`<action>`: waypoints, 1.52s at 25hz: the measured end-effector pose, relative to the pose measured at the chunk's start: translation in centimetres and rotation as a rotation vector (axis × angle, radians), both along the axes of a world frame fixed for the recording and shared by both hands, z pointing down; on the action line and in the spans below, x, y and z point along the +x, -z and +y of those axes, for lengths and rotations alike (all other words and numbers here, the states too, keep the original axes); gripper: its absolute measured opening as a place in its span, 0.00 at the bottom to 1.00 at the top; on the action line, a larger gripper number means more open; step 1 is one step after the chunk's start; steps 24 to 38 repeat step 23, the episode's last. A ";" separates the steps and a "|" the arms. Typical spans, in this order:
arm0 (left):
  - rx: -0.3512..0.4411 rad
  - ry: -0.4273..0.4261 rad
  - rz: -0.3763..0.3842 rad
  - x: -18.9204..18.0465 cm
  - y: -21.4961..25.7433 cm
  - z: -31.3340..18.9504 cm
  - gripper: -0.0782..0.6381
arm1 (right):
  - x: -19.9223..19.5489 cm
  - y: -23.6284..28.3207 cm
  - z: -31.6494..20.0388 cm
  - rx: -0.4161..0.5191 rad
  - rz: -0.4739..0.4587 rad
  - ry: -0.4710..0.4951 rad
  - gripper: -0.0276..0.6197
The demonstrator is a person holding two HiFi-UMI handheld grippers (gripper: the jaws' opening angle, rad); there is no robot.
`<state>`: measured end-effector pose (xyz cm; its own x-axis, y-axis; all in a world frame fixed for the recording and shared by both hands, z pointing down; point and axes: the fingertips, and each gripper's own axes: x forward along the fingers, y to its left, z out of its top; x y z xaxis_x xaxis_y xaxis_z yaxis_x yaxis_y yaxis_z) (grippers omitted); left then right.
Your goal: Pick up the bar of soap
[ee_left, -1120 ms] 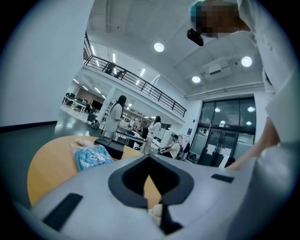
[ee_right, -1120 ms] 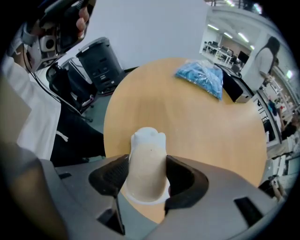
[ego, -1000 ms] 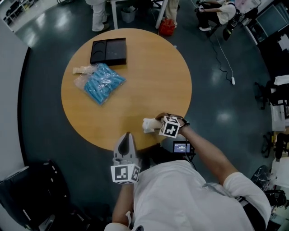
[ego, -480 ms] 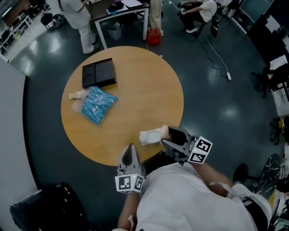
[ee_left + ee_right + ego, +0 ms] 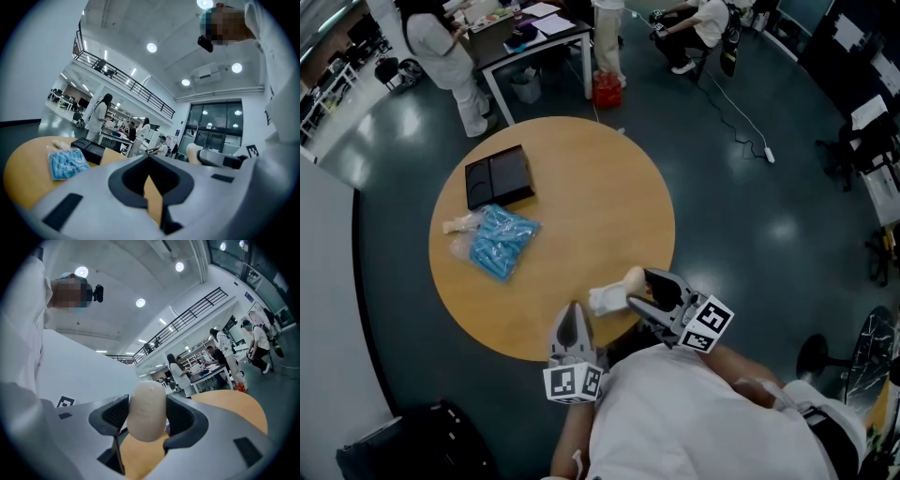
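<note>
A cream, rounded bar of soap [image 5: 147, 413] stands upright between the jaws of my right gripper [image 5: 147, 423], which is shut on it. In the head view the soap [image 5: 633, 278] is held at the near edge of the round wooden table [image 5: 581, 206], at the tip of the right gripper [image 5: 639, 287]. A white crumpled wrapper [image 5: 604, 301] lies on the table just left of it. My left gripper [image 5: 571, 323] hovers at the table's near edge, jaws shut and empty; its own view [image 5: 150, 160] shows the tips meeting.
A black tray [image 5: 498, 177] and a clear bag of blue items [image 5: 500, 240] lie at the table's far left. People stand and sit round a desk [image 5: 534, 33] beyond the table. Dark floor surrounds the table.
My right gripper has drawn back toward me from the white wrapper with the soap in its jaws. The left gripper has stayed at the table edge.
</note>
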<state>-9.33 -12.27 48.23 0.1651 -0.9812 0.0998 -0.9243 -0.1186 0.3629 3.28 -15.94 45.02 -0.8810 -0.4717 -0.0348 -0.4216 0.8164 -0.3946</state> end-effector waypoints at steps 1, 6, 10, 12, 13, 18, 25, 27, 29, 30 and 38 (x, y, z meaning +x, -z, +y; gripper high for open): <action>0.000 0.005 -0.010 -0.1 0.0 0.0 0.12 | 0.0 -0.1 0.0 0.008 0.010 -0.003 0.44; -0.015 0.030 -0.061 -0.3 -0.2 0.3 0.12 | -0.3 -1.0 -0.2 0.037 0.082 -0.028 0.44; -0.021 0.034 -0.064 -0.3 -0.4 0.4 0.12 | -0.6 -1.4 -0.2 0.037 0.110 -0.034 0.44; -0.023 0.035 -0.061 -0.2 -0.4 0.6 0.12 | -0.6 -1.5 0.0 0.044 0.120 -0.034 0.44; -0.024 0.033 -0.059 -0.2 -0.5 0.6 0.12 | -0.6 -1.6 0.1 0.047 0.125 -0.033 0.44; -0.029 0.022 -0.057 -0.2 -0.9 0.9 0.12 | -0.9 -1.6 0.5 0.057 0.133 -0.026 0.44; -0.026 0.010 -0.054 -0.3 -1.0 0.7 0.12 | -1.3 -1.7 0.5 0.064 0.140 -0.027 0.44; -0.026 0.010 -0.054 -0.3 -1.0 0.7 0.12 | -1.3 -1.7 0.5 0.064 0.140 -0.027 0.44; -0.026 0.010 -0.054 -0.3 -1.0 0.7 0.12 | -1.3 -1.7 0.5 0.064 0.140 -0.027 0.44; -0.026 0.010 -0.054 -0.3 -1.0 0.7 0.12 | -1.3 -1.7 0.5 0.064 0.140 -0.027 0.44; -0.026 0.010 -0.054 -0.3 -1.0 0.7 0.12 | -1.3 -1.7 0.5 0.064 0.140 -0.027 0.44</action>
